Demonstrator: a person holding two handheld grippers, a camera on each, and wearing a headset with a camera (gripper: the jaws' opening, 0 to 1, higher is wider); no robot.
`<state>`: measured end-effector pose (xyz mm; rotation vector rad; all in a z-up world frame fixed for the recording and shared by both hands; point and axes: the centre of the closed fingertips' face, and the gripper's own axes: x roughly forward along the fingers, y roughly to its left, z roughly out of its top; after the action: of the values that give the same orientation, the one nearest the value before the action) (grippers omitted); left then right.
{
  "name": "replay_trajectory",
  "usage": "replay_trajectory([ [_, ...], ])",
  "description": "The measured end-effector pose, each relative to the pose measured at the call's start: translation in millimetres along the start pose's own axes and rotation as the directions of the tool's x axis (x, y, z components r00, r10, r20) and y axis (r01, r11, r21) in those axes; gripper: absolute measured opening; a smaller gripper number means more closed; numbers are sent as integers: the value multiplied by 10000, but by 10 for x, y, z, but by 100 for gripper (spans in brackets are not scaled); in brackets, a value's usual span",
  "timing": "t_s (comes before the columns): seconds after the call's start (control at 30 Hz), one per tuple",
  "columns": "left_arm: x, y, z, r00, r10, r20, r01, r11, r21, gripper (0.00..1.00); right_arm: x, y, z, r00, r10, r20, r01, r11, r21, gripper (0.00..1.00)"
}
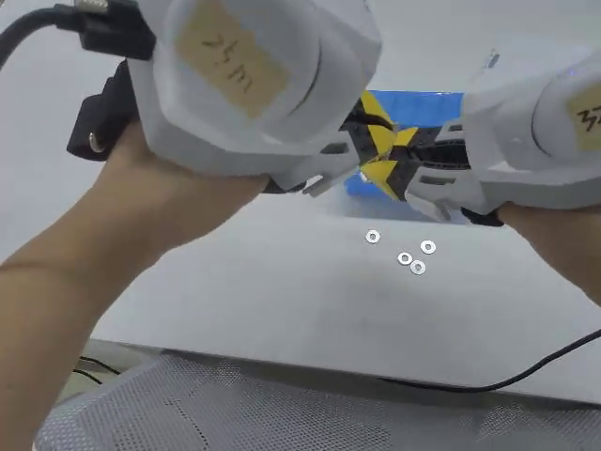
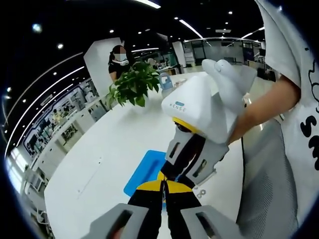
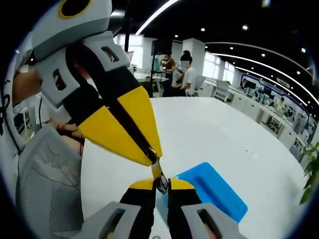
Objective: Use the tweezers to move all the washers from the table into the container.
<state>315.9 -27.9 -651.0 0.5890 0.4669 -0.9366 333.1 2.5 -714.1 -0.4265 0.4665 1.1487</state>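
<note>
Above the container (image 1: 427, 103), left gripper (image 2: 164, 191) and right gripper (image 3: 162, 186) both clamp the tweezers (image 3: 157, 170); washers (image 1: 405, 258) beside it look light, slippery; nip a rim.

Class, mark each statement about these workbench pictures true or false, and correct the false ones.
1. Four washers lie on the table. True.
2. The washers are already inside the container. False: they lie on the bare table, outside it.
3. The container is red. False: it is blue.
4. The left gripper and the right gripper meet tip to tip. True.
5. The tweezers lie flat on the table. False: they are held up between the gripper tips.
</note>
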Motion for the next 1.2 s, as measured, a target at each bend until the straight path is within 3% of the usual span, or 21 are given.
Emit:
replay_trajectory([
  [0.13, 109, 117, -40, 9995, 301, 111, -298, 9992, -269, 0, 99, -161, -30, 9991, -421, -11, 421, 9991, -37, 4],
  [0.3, 247, 224, -139, 9978, 646, 176, -630, 9949, -788, 0, 216, -275, -134, 9980, -637, -26, 637, 9970, 442, 4],
  [0.57, 440, 320, -328, 9949, 983, -227, -1001, 9899, -1002, 0, 428, -362, -277, 9975, -667, -217, 682, 9945, 797, 4],
  [0.83, 581, 467, -468, 9896, 1355, -487, -1421, 9735, -1792, 0, 568, -440, -366, 9962, -811, -303, 848, 9850, 1500, 4],
  [1.03, 607, 475, -516, 9872, 1476, -602, -1575, 9609, -2278, 0, 606, -440, -414, 9946, -941, -435, 1003, 9802, 1710, 4],
  [1.2, 618, 456, -542, 9875, 1411, -705, -1536, 9616, -2276, 0, 617, -429, -438, 9943, -943, -498, 1016, 9800, 1713, 5],
])
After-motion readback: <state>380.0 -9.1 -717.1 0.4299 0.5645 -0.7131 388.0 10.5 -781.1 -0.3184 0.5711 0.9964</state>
